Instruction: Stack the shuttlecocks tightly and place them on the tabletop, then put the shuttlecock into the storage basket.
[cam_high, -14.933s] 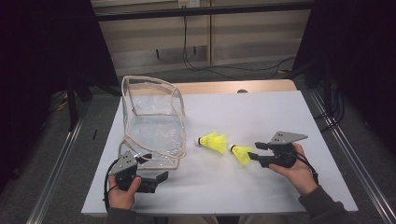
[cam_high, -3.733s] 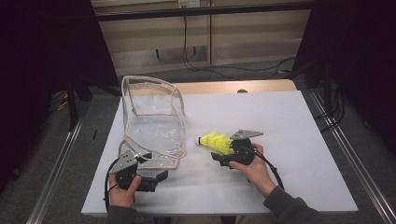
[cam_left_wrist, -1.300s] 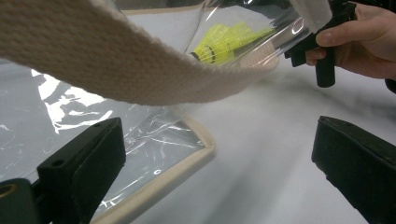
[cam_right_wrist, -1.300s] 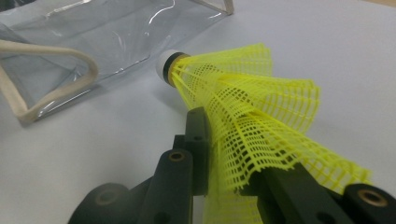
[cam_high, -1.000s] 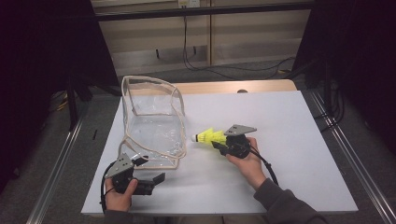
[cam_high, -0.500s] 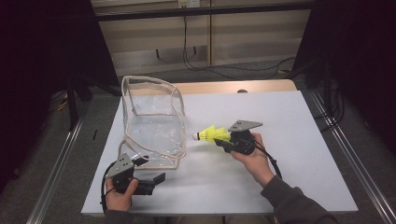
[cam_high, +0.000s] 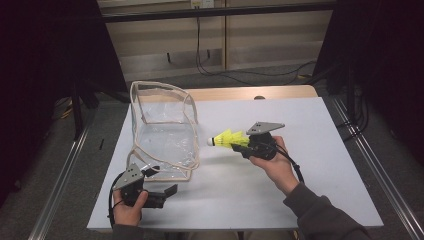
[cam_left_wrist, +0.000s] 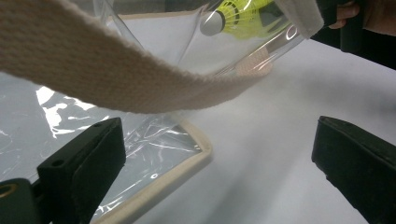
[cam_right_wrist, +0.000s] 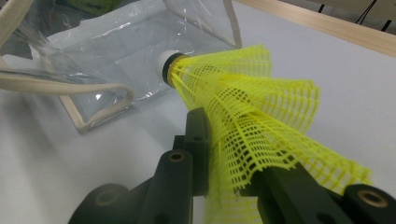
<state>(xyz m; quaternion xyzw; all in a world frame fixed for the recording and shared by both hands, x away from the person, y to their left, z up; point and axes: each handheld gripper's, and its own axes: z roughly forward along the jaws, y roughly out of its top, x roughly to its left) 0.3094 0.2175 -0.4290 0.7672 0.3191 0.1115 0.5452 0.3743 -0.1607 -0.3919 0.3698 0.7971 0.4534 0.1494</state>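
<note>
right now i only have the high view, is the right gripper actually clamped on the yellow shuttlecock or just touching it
Observer: Clamped. In the right gripper view the right gripper pinches the mesh skirt of the shuttlecock between its jaws.
Operator: which way does the cork point
Observer: Toward the clear bag, with its cork tip off the table.
Operator: and the left gripper, holding the bag?
Observer: No. In the left gripper view the left gripper is open; the bag's beige strap passes above the jaws, unpinched.
</note>
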